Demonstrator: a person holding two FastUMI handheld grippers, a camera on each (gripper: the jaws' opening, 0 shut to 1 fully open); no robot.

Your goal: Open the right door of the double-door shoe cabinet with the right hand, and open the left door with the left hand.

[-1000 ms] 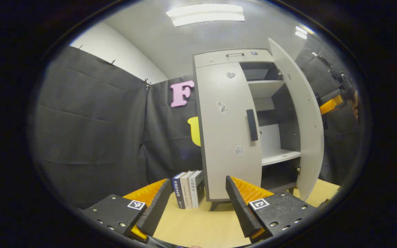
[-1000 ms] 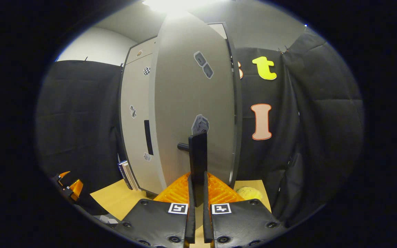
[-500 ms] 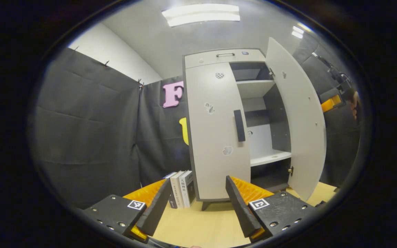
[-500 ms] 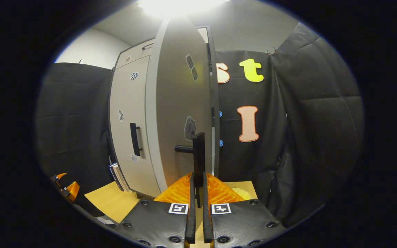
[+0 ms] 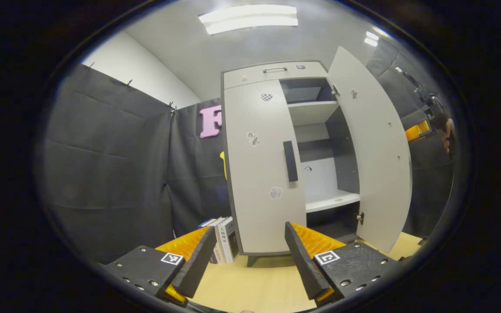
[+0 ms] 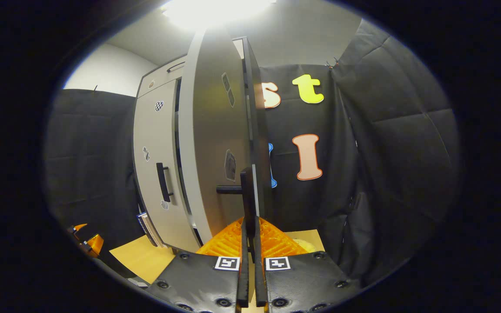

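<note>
Wooden tabletop; right tongs apparently clamp bar handle.

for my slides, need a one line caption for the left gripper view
Open left gripper faces the shoe cabinet: left door shut, right door swung open.

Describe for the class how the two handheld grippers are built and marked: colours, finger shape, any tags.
The left gripper has two flat black wedge-shaped fingers on ribbed orange backing, mounted on black screwed blocks bearing small square black-and-white tags. The right gripper is built the same way: black fingers, orange ribbing, one tag on each block.
</note>
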